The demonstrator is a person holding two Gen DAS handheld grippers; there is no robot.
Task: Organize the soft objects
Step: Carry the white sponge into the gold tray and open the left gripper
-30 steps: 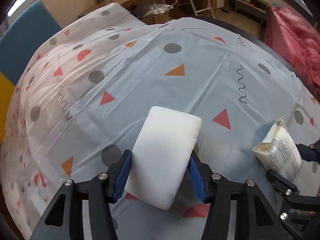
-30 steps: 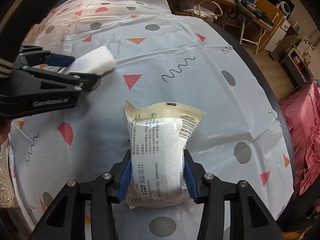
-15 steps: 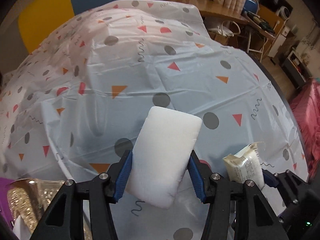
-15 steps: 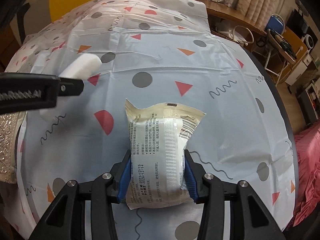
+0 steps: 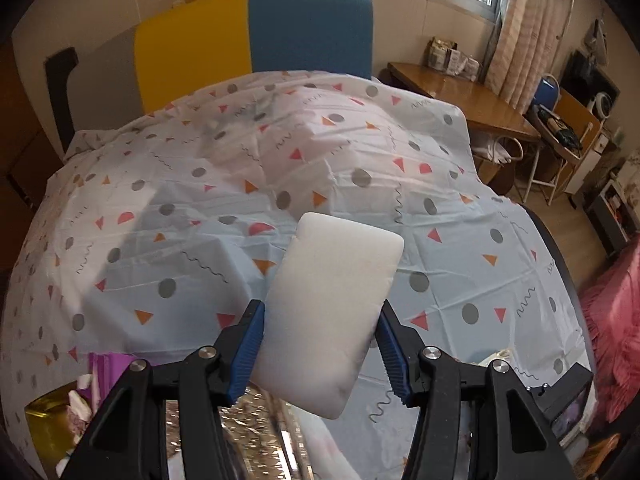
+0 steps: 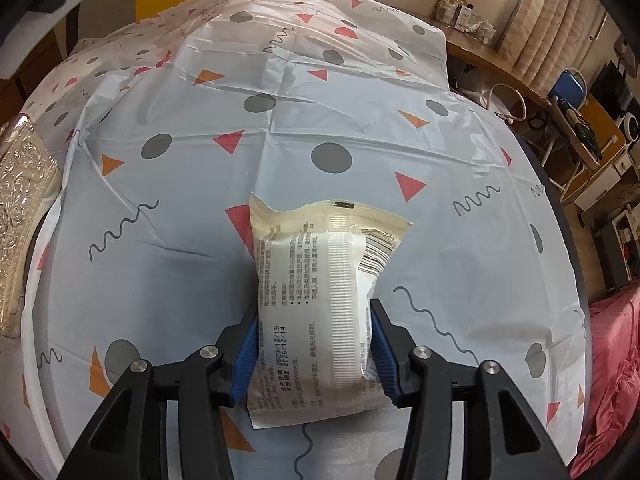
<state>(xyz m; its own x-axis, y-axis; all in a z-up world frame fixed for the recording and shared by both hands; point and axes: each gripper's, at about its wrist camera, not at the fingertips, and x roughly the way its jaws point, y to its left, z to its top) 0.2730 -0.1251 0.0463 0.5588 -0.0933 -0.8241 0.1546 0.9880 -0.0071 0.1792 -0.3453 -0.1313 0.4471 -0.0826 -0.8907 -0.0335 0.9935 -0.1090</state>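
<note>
My left gripper (image 5: 320, 344) is shut on a white foam sponge block (image 5: 332, 304) and holds it above the table, over the edge of a shiny embossed box (image 5: 256, 432). My right gripper (image 6: 314, 356) is shut on a cream plastic packet (image 6: 320, 304) with printed text and holds it above the tablecloth. The shiny embossed box (image 6: 20, 208) also shows at the left edge of the right wrist view. Part of the right gripper body (image 5: 560, 396) shows at the lower right of the left wrist view.
The round table wears a white cloth (image 6: 280, 128) with triangles, dots and squiggles. A purple item (image 5: 106, 364) and a gold box (image 5: 48, 420) lie at the lower left. Yellow and blue chairs (image 5: 256, 28) stand behind. A wooden desk (image 5: 460, 96) and a pink bed (image 6: 616, 360) are to the right.
Both grippers have swung left and pulled back with their loads. The left gripper now hangs over the shiny box. The chairs and window have come into view.
</note>
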